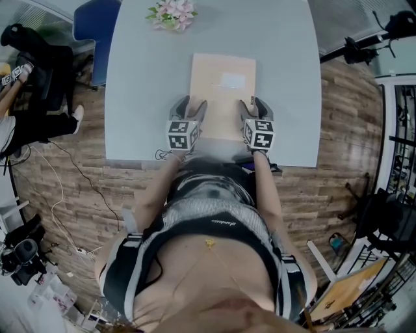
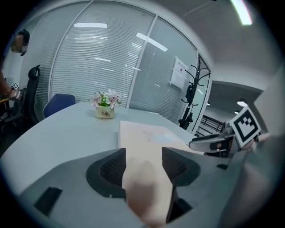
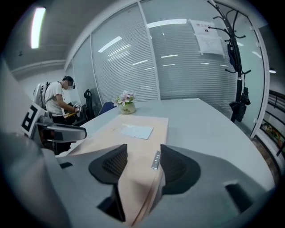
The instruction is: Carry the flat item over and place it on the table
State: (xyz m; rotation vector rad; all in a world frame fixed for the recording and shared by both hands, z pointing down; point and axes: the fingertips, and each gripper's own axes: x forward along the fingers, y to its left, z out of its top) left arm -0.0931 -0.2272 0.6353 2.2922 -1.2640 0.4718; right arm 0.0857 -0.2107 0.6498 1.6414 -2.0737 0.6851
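Note:
A flat tan envelope with a white label lies on the grey table, its near edge close to the table's front edge. My left gripper sits at its near left corner and my right gripper at its near right corner. In the left gripper view the envelope runs between the wide-set jaws of the left gripper. Seen from the right gripper, the envelope rises in a soft fold between the jaws. Both pairs of jaws stand wide, with no clear squeeze.
A small pot of flowers stands at the table's far edge. A blue chair is at the far left corner. A person stands by black chairs to the left. Glass walls and a coat rack lie beyond.

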